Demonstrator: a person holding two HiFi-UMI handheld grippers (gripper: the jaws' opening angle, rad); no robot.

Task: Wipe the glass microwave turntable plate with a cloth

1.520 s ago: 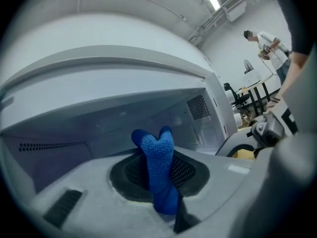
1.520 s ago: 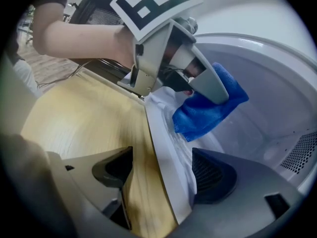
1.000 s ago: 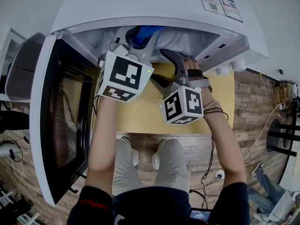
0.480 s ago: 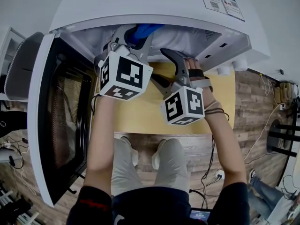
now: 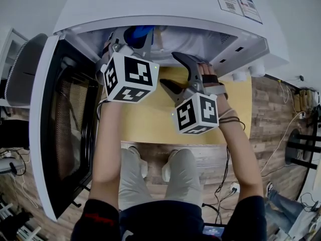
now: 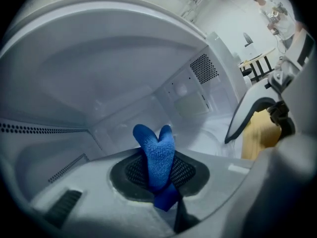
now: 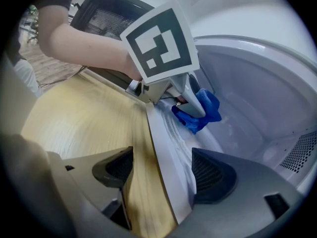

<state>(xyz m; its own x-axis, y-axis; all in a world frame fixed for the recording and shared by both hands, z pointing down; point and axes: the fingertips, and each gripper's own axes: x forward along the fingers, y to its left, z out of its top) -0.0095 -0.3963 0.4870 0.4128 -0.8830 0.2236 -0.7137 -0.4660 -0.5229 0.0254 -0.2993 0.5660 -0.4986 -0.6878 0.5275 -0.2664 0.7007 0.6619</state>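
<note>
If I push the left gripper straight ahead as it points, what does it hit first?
Probably the microwave's back inner wall, and the blue cloth clamped in the left gripper would touch it first. Depth unclear.

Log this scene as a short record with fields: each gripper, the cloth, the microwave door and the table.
left gripper: shut on the blue cloth, reaching inside the microwave
blue cloth: folded end sticks out past the jaws, inside the cavity
right gripper: open, one jaw on either side of the microwave's lower front edge
microwave door: open, swung to the person's left
table: yellow top, in front of the opening
</note>
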